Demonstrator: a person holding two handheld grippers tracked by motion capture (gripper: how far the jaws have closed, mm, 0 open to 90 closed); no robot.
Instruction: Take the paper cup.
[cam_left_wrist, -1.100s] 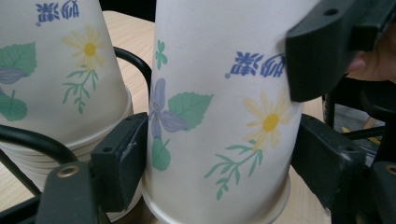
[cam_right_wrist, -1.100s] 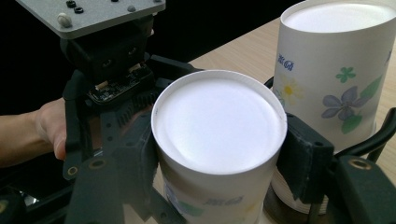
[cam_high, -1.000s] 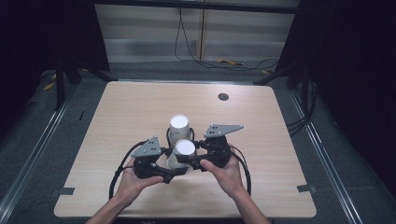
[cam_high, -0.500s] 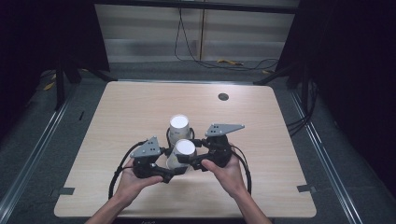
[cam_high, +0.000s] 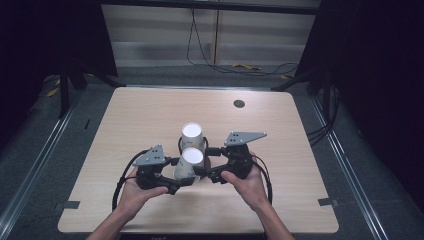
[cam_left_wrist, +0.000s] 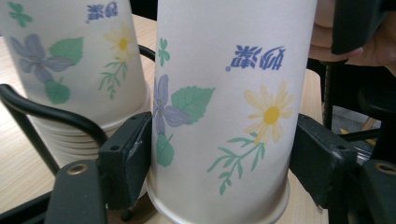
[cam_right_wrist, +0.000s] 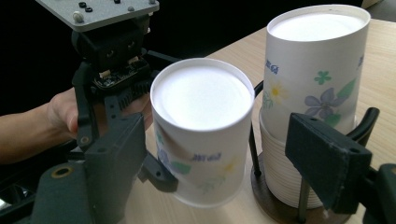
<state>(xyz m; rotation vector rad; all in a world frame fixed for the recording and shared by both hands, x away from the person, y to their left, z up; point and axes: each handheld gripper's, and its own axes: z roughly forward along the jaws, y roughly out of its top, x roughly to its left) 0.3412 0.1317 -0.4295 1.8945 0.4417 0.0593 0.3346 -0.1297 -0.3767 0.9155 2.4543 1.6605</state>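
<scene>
An upside-down flowered paper cup (cam_high: 191, 159) hangs just above the table between both grippers. My left gripper (cam_left_wrist: 224, 158) is shut on it, a pad pressing each side of the cup (cam_left_wrist: 224, 116). My right gripper (cam_right_wrist: 219, 158) stands open around the same cup (cam_right_wrist: 201, 130). Its jaws have just been opening, and its right fingertip (cam_right_wrist: 327, 158) is well off the paper. In the high view the left gripper (cam_high: 175, 181) comes in from the left and the right gripper (cam_high: 209, 172) from the right. A stack of like cups (cam_high: 192, 134) stands upside down just behind.
The stack (cam_right_wrist: 313, 93) sits on a dark wooden base (cam_right_wrist: 280, 207) with black wire posts (cam_left_wrist: 51, 116). A small round grommet (cam_high: 239, 103) lies at the far side of the wooden table (cam_high: 290, 145). Dark frames and cables surround the table.
Both hands and both cups stay where they were. The right gripper's jaws look a little wider around the cup than before.
</scene>
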